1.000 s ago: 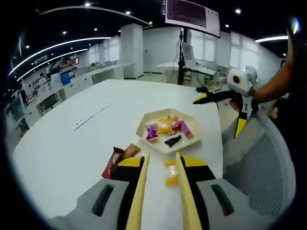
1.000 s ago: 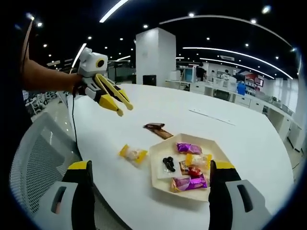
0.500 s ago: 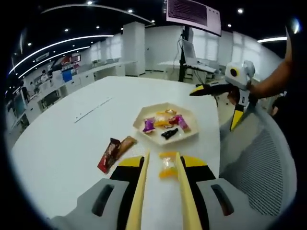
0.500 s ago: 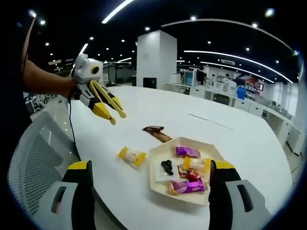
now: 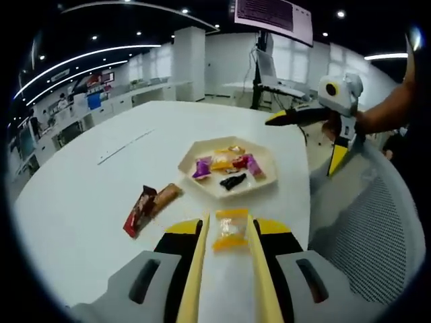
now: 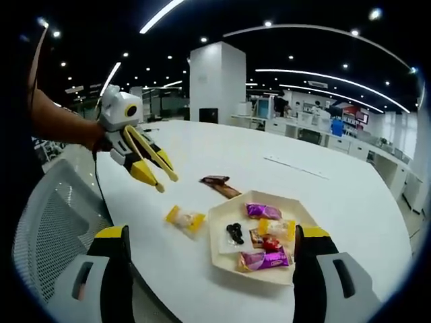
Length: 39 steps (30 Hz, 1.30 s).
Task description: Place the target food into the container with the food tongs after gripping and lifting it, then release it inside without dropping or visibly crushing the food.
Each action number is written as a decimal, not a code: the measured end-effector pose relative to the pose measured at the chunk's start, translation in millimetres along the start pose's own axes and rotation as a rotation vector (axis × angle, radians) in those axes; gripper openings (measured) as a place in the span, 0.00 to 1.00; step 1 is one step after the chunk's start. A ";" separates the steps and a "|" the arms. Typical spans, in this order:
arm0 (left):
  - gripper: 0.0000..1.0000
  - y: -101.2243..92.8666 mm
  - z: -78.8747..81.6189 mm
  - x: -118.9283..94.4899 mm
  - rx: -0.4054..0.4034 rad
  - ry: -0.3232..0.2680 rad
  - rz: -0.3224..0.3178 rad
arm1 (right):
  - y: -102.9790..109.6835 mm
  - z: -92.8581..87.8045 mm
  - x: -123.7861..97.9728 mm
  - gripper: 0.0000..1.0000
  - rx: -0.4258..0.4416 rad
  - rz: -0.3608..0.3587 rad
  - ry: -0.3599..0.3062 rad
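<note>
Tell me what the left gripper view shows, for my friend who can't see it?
The left gripper, open, points at a yellow snack packet lying on the white table between its jaws. Beyond it sits a tray of wrapped snacks, with a brown snack bar to its left. The right gripper, held in a hand, hovers open at the right.

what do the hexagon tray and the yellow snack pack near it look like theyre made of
Tray: looks like matte cream plastic or melamine, with an even colour and a thin, crisp raised rim; it could also be coated board. Yellow snack pack: thin glossy plastic film, partly see-through in the middle, with flat sealed ends.
</note>
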State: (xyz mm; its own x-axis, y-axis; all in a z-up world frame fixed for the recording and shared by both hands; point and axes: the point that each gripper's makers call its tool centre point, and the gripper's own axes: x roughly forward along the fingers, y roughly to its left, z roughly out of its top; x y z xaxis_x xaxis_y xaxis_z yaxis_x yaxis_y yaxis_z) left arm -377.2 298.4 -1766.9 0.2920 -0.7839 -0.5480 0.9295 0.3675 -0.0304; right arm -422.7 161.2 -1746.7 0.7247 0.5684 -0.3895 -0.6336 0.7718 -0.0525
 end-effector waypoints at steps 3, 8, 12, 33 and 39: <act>0.26 1.5 -7.4 8.9 -0.004 0.043 0.019 | 0.7 0.4 0.0 1.00 0.002 0.003 -0.001; 0.26 -4.4 -16.7 22.6 -0.013 0.071 0.003 | -0.2 0.6 -0.4 1.00 0.006 -0.002 -0.002; 0.26 0.2 -24.3 33.4 -0.009 0.120 0.031 | -0.8 1.4 -0.7 1.00 0.010 -0.004 -0.007; 0.24 -6.1 -48.2 56.4 0.051 0.218 0.003 | -1.8 1.6 -1.4 0.99 0.028 -0.011 -0.008; 0.21 -5.3 -48.2 55.6 0.076 0.219 0.005 | -2.4 1.7 -1.5 0.99 0.032 -0.014 -0.011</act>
State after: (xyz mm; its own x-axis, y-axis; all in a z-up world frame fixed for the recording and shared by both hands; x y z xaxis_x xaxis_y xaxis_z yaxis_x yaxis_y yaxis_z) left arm -376.8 276.9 -1837.4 0.2483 -0.6518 -0.7166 0.9450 0.3255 0.0314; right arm -421.7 159.0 -1744.4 0.7363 0.5607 -0.3789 -0.6148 0.7882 -0.0282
